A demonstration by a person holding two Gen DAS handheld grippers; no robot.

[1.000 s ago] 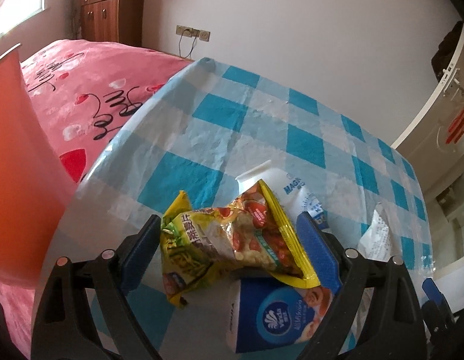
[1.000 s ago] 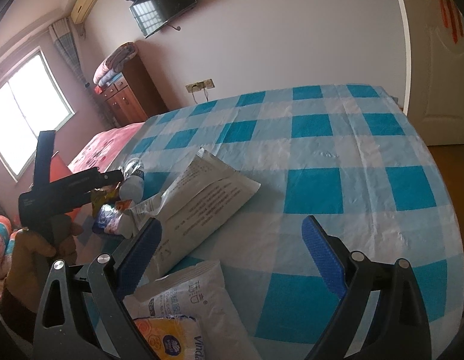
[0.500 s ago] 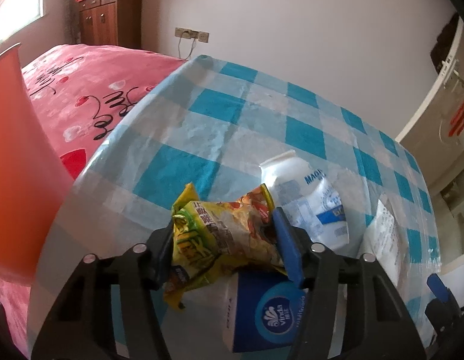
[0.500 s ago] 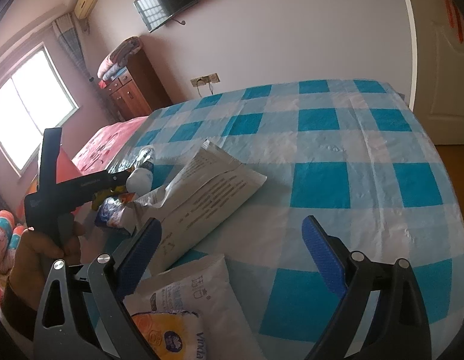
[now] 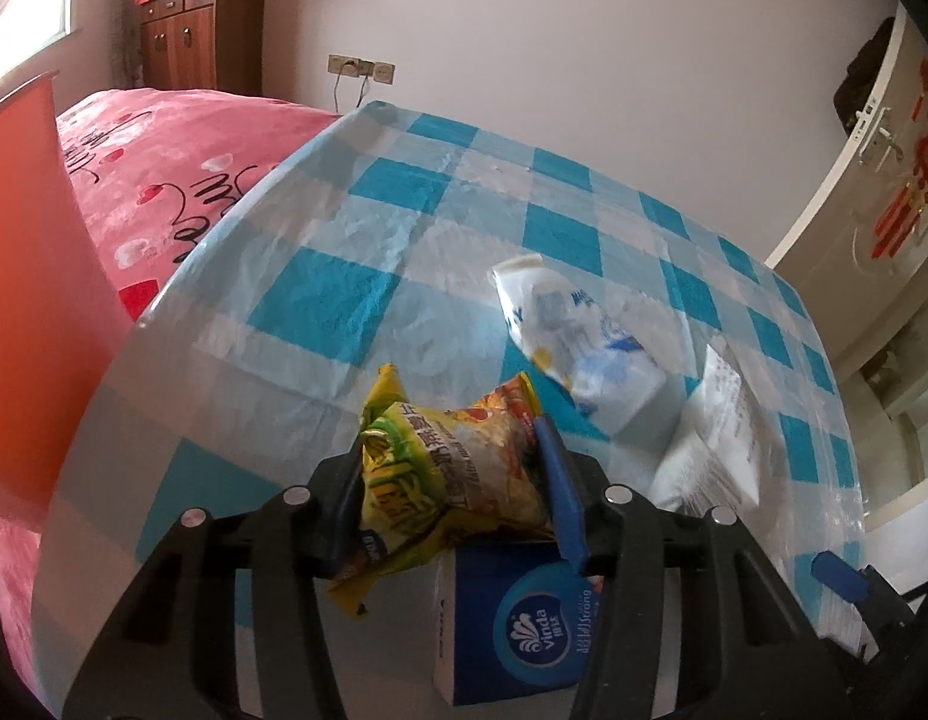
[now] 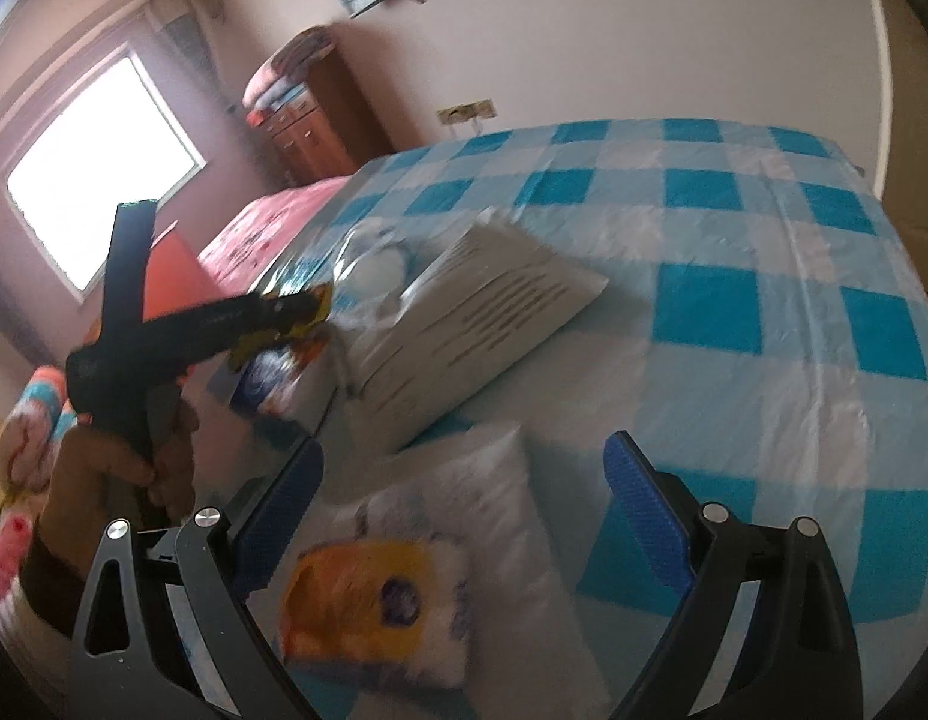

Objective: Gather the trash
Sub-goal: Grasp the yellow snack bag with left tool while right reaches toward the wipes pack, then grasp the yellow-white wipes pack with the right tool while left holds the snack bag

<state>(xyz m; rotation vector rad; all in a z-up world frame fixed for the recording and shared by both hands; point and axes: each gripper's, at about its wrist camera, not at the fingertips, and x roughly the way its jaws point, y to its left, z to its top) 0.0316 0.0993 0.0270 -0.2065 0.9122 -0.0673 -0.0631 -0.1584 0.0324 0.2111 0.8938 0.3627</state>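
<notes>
My left gripper (image 5: 458, 480) is shut on a crumpled yellow snack bag (image 5: 452, 462) and holds it just above a blue Vinda tissue pack (image 5: 523, 624). It also shows in the right wrist view (image 6: 308, 306) at the left. A white and blue bottle (image 5: 577, 336) lies on the checked tablecloth (image 5: 356, 252) beyond. My right gripper (image 6: 464, 492) is open over a white tissue pack with a yellow label (image 6: 416, 576). A white printed packet (image 6: 481, 312) lies ahead of it.
An orange bin (image 5: 26, 276) stands at the table's left edge, also in the right wrist view (image 6: 176, 282). A pink bed (image 5: 176, 150) lies behind it. A white door (image 5: 871, 168) is at the right.
My left gripper has shut on the yellow snack bag and lifted it a little. The right gripper has moved forward and tilted, staying open.
</notes>
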